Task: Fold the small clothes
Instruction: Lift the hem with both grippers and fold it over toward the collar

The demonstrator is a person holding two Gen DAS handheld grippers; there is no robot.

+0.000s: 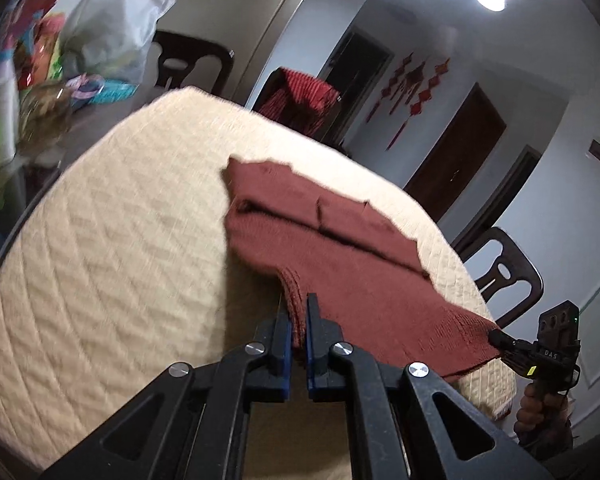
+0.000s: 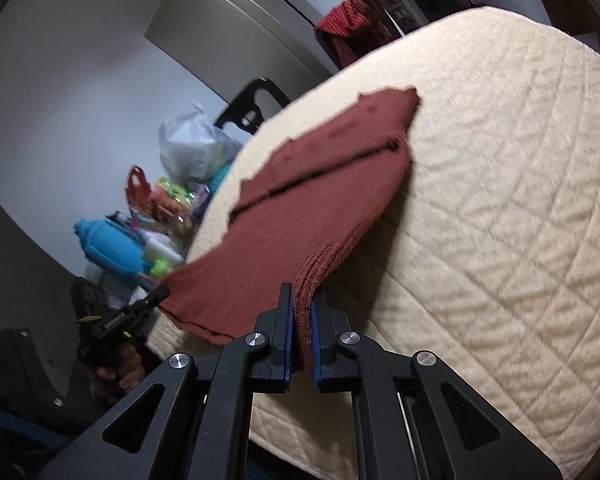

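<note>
A small rust-brown knitted garment (image 1: 340,248) lies partly folded on a cream quilted table cover (image 1: 112,240). My left gripper (image 1: 296,312) is shut on one ribbed corner of its near hem. My right gripper (image 2: 302,300) is shut on the other near corner of the garment (image 2: 312,200). The near hem is lifted off the cover and stretched between the two grippers; the far part rests on the cover (image 2: 520,200). The right gripper also shows in the left wrist view (image 1: 498,336), the left gripper in the right wrist view (image 2: 160,292).
Dark chairs (image 1: 504,268) stand around the table; one carries a red cloth (image 1: 300,96). A heap of bags, toys and bottles (image 2: 160,220) sits beside the cover, with a white plastic bag (image 1: 116,28) on top. The cover's near edge (image 2: 284,416) lies just under the grippers.
</note>
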